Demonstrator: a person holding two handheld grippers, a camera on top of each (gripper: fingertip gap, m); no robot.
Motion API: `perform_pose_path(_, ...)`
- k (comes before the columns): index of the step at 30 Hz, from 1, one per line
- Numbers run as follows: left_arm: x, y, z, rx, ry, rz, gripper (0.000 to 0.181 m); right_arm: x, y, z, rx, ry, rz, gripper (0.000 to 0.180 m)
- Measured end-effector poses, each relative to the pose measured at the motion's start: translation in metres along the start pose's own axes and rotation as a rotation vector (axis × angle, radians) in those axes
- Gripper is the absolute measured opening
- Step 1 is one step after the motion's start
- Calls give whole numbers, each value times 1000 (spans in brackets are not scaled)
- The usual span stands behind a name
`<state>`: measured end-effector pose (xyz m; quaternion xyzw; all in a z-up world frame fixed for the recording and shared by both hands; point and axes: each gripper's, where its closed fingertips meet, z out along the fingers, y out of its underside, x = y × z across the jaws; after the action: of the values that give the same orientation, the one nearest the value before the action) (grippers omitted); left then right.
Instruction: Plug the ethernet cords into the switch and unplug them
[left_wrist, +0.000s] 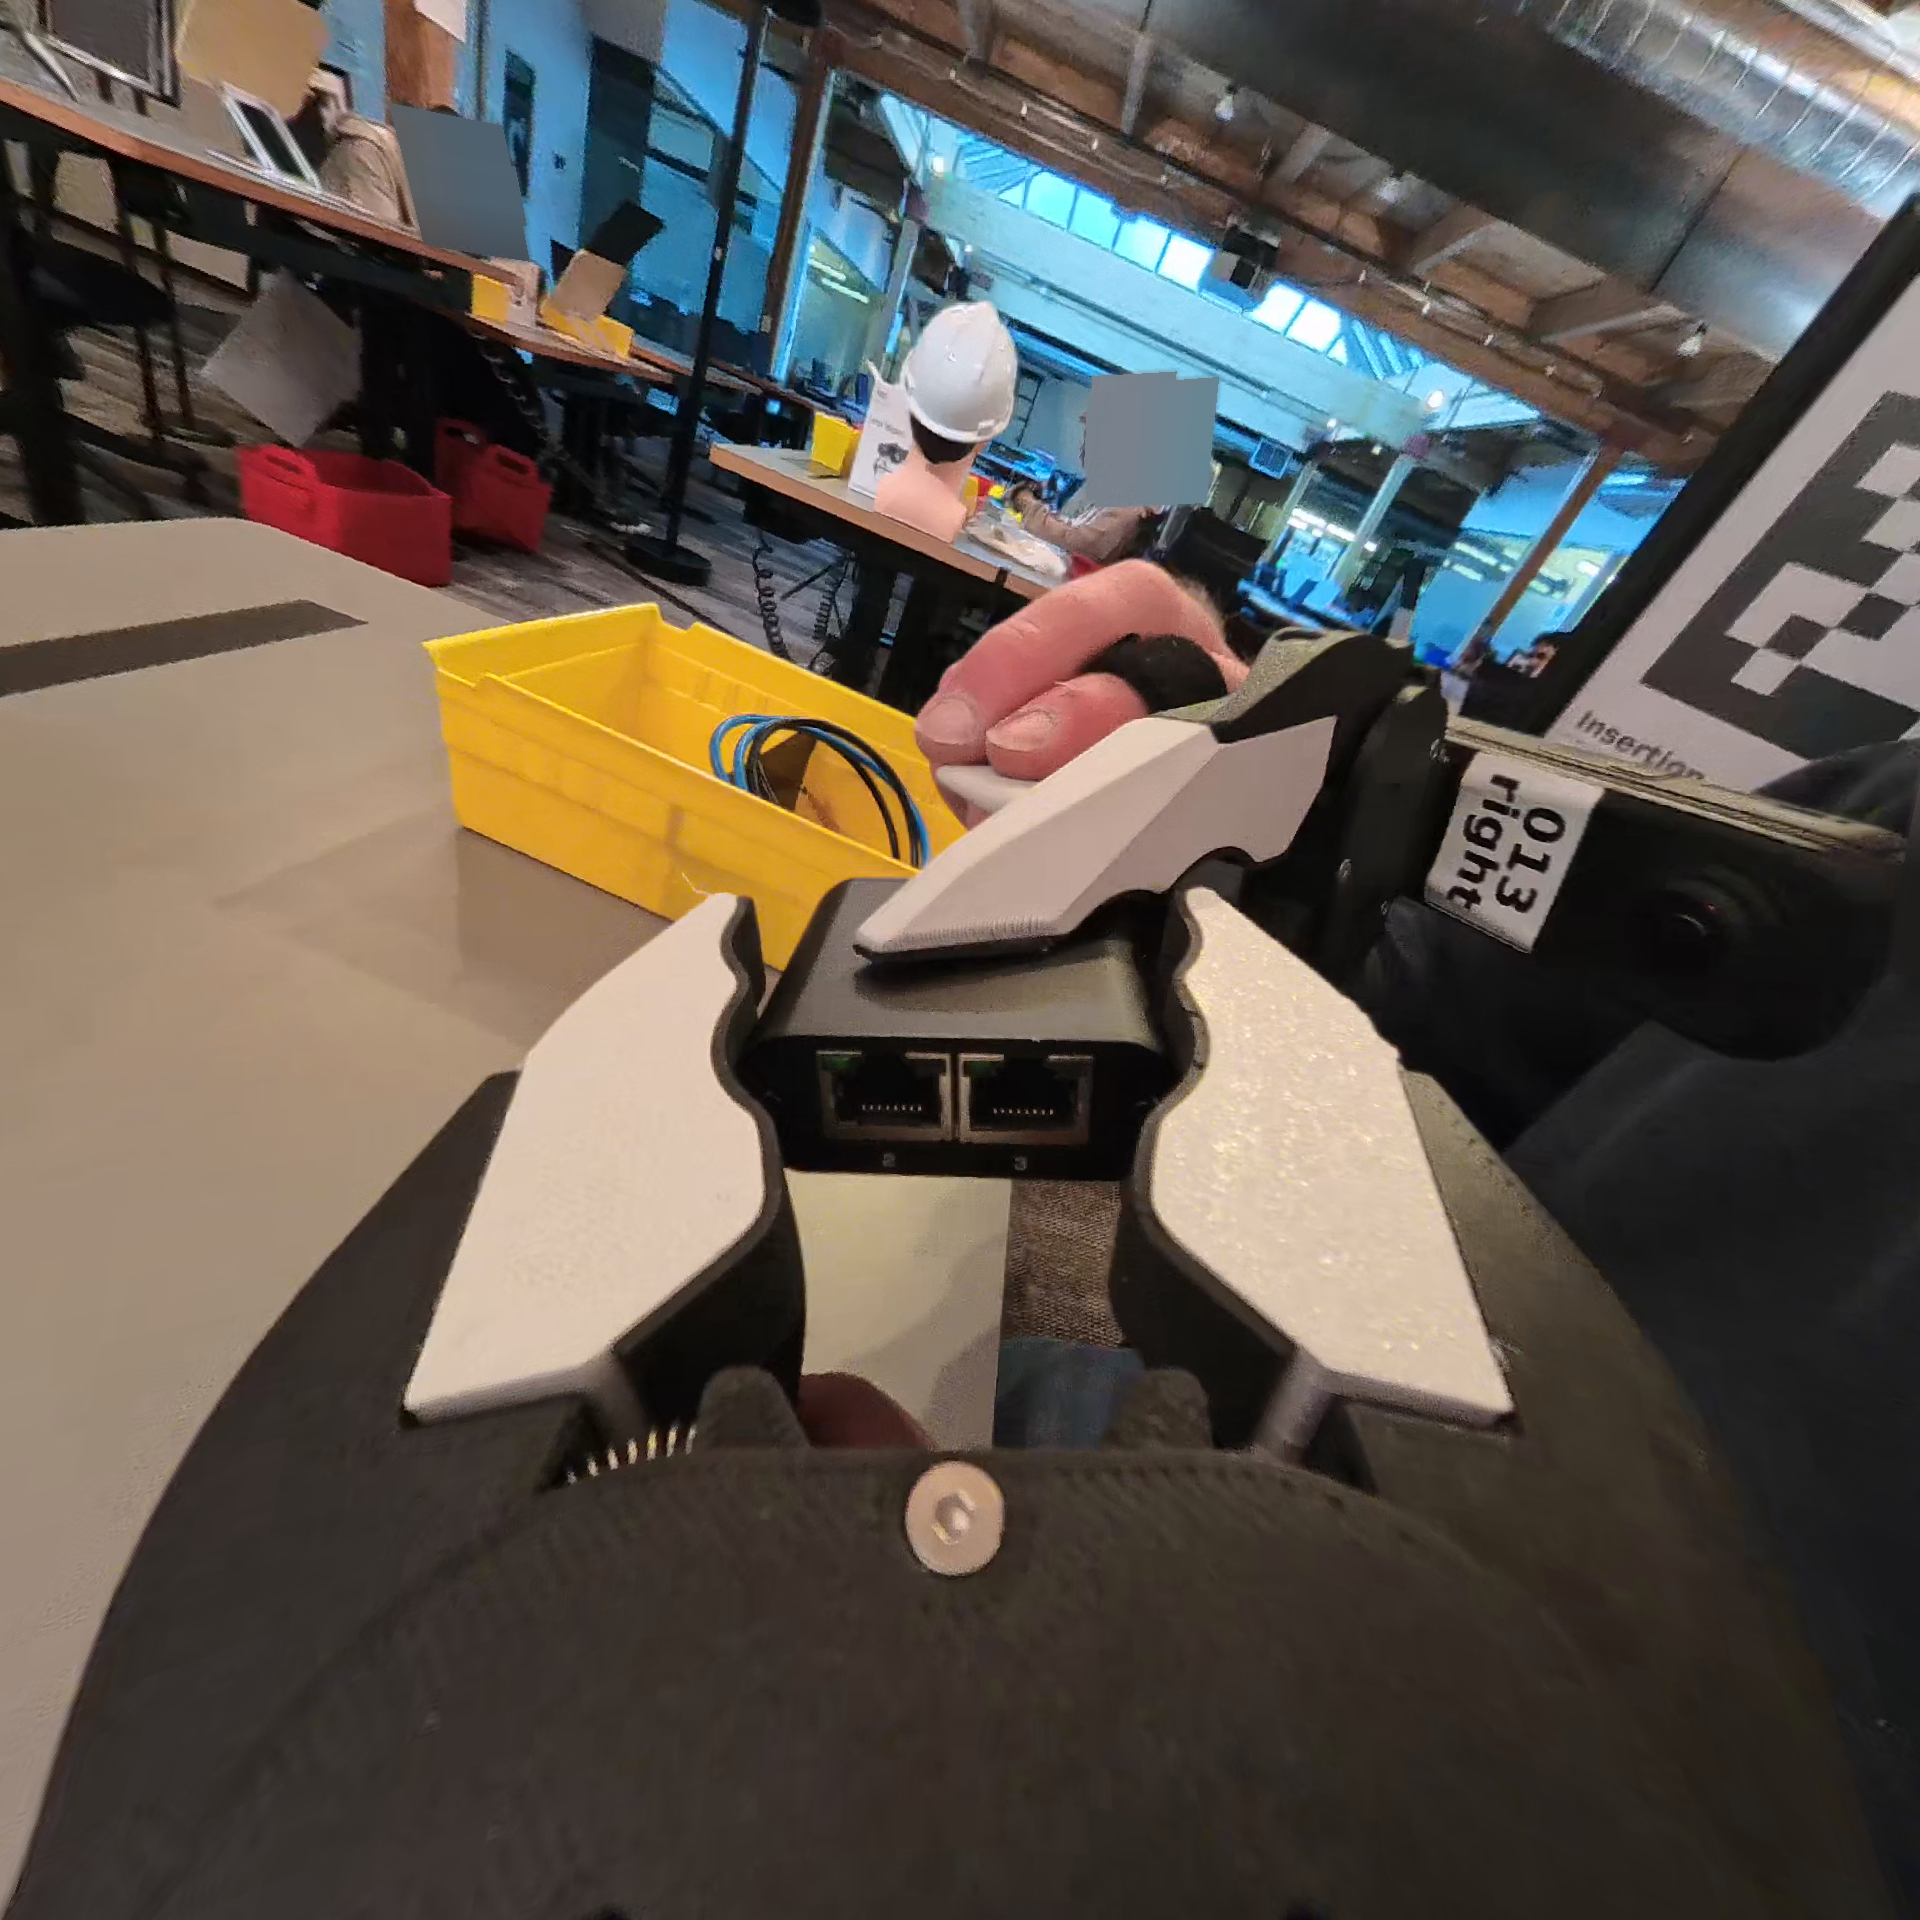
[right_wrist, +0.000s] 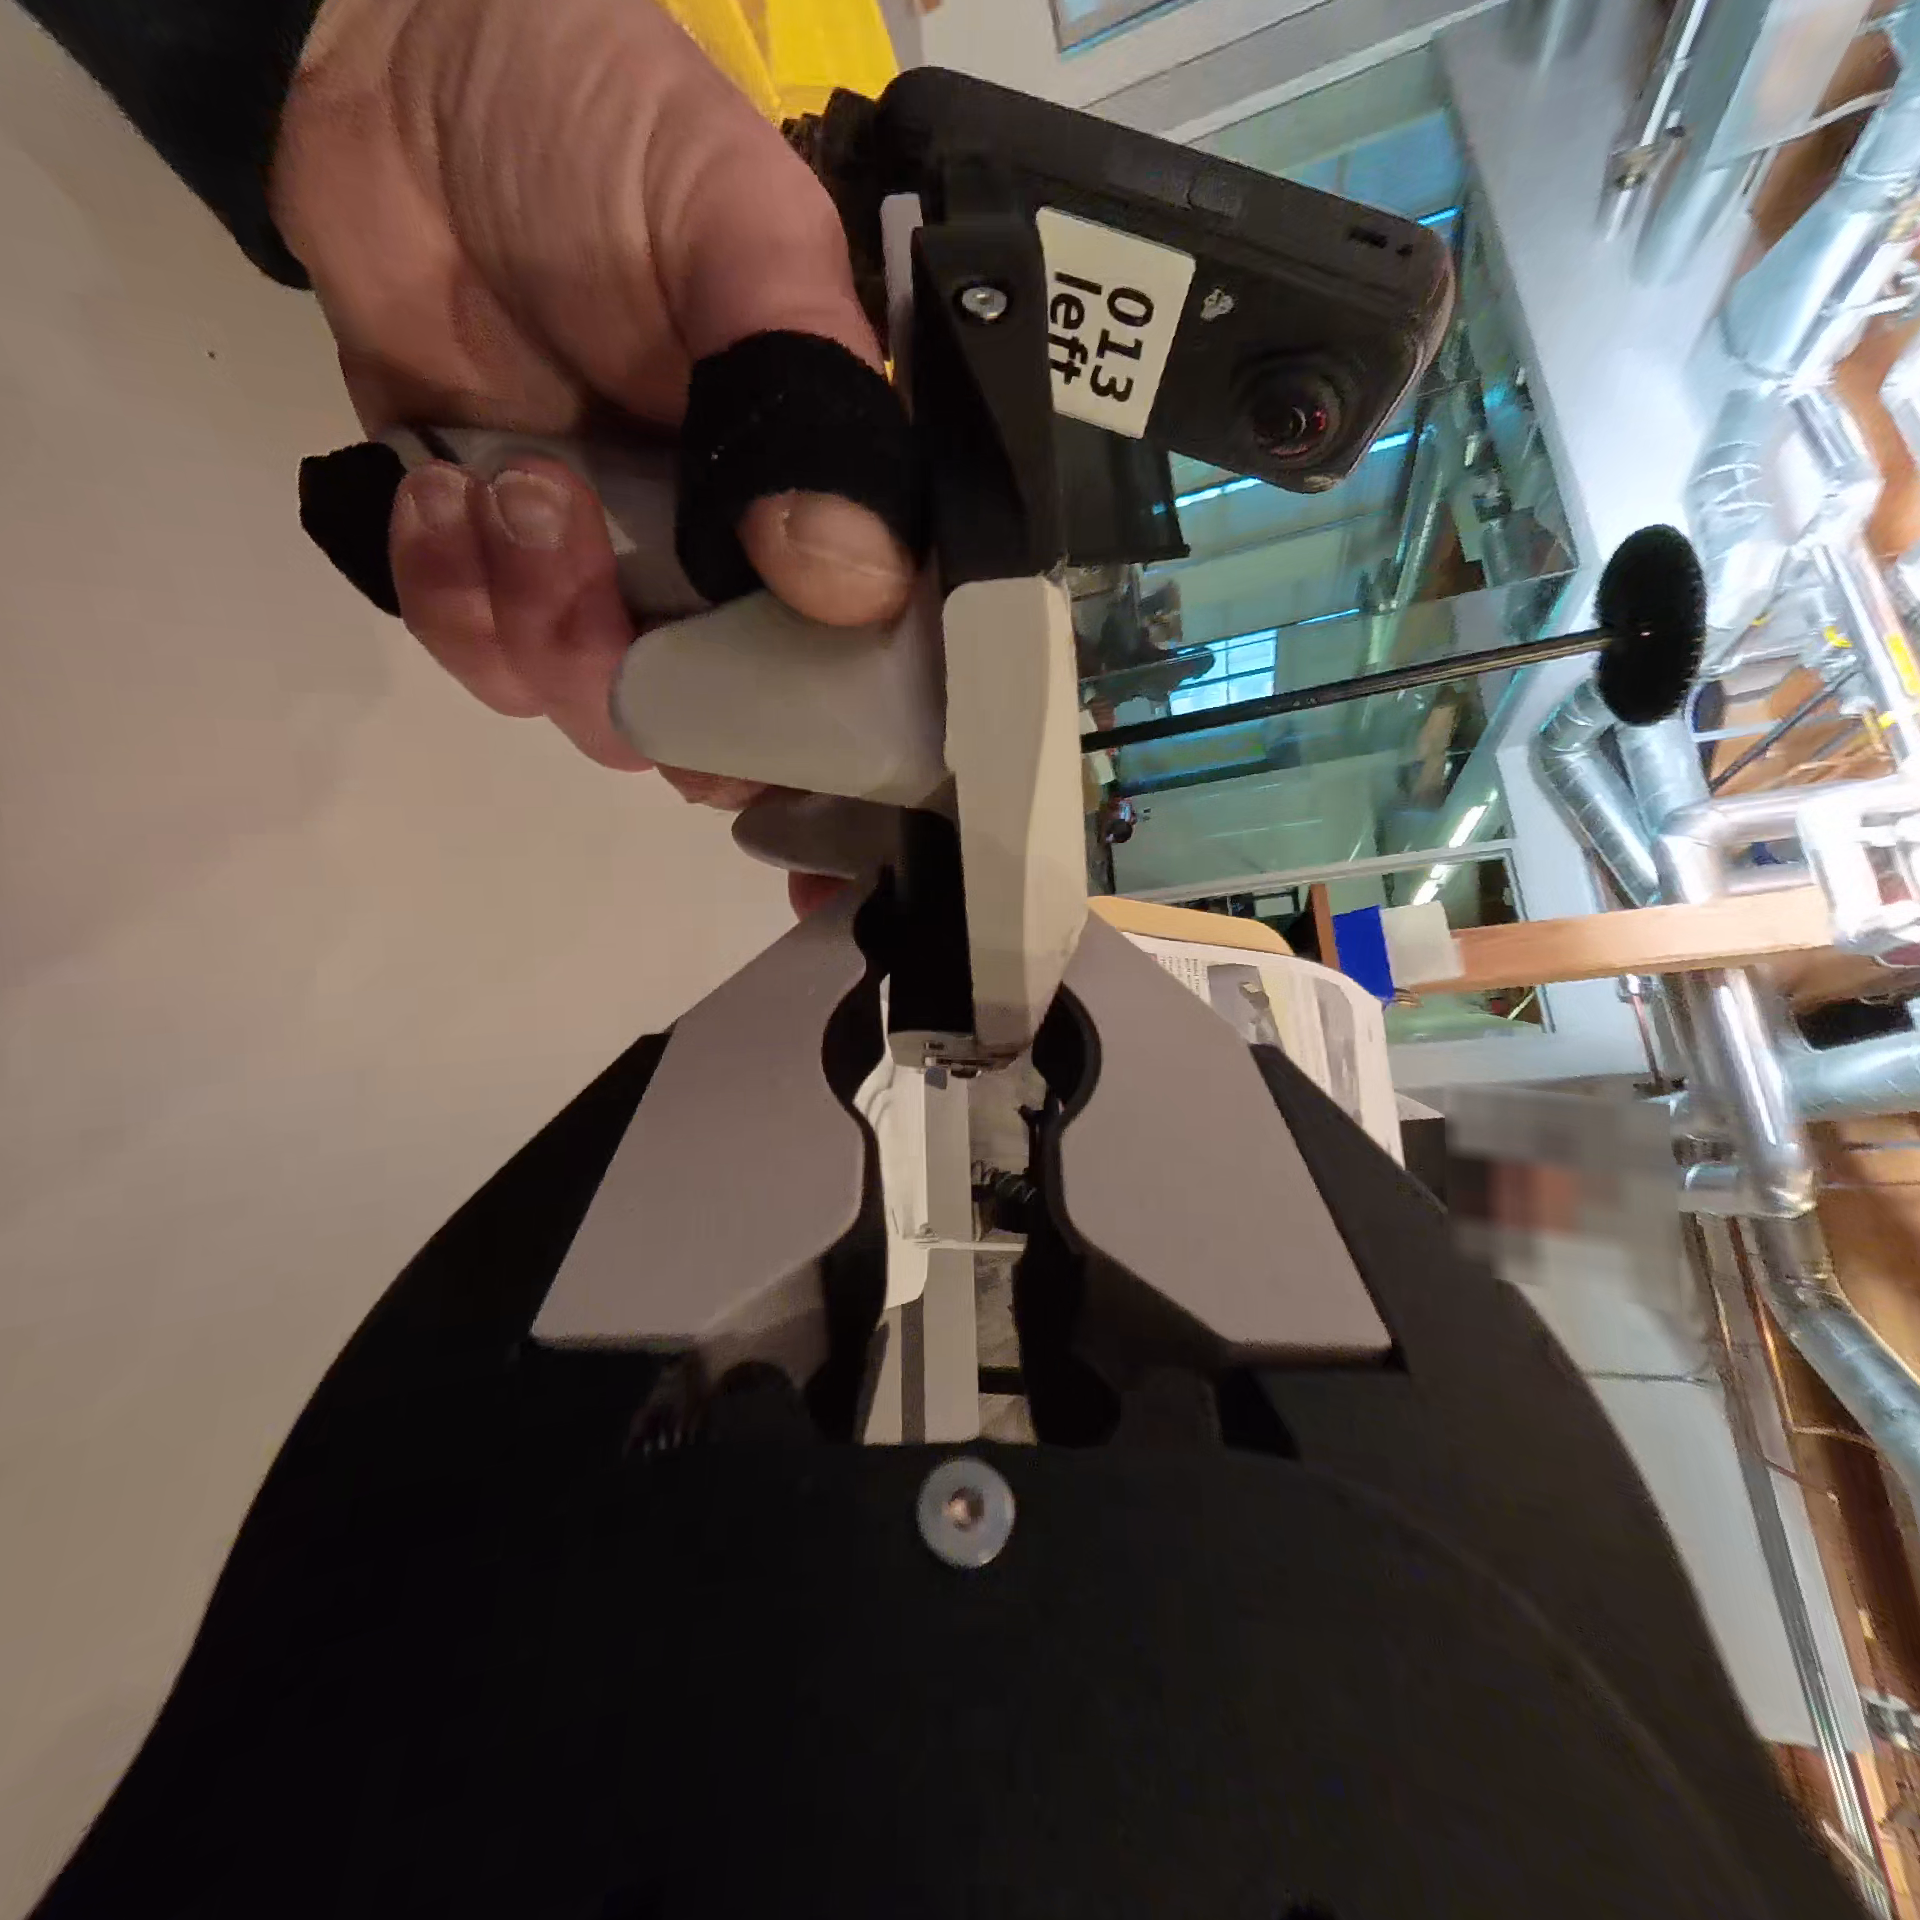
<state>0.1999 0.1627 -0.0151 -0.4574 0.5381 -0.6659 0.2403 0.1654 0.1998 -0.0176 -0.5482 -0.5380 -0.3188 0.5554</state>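
A small black switch (left_wrist: 956, 1081) has two empty ports facing the left wrist camera. My left gripper (left_wrist: 956, 1039) is shut on its two sides and holds it above the grey table's edge. My right gripper (left_wrist: 966, 935) comes in from the right; its upper finger (left_wrist: 1039, 862) lies flat on the switch's top and its lower finger is hidden. In the right wrist view my right gripper (right_wrist: 966, 966) stands narrow around the switch's edge (right_wrist: 925, 935), next to the left gripper's finger (right_wrist: 1008, 831). Coiled blue and black ethernet cords (left_wrist: 821, 769) lie in a yellow bin (left_wrist: 582, 748).
The grey table (left_wrist: 208, 935) stretches to the left, with the yellow bin at its far edge. A white board with a black square marker (left_wrist: 1818, 582) stands at the right. Red bins (left_wrist: 353, 509) sit on the floor beyond. A hand (right_wrist: 540, 312) holds the left gripper. My two grippers' fingertips are within a few centimetres of each other.
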Motion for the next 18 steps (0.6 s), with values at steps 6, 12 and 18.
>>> perform_pose_path(6, -9, 1, -6, -4, -35, -3, 77, 19, 30, -13, -120, -70, 66, 20)
perform_pose_path(12, -22, -8, -30, 38, -96, 18, 65, 68, 217, -89, -682, -211, 266, 20)
perform_pose_path(18, -32, 0, -33, -6, -146, 31, 59, 8, 376, -157, -1114, -604, 441, 20)
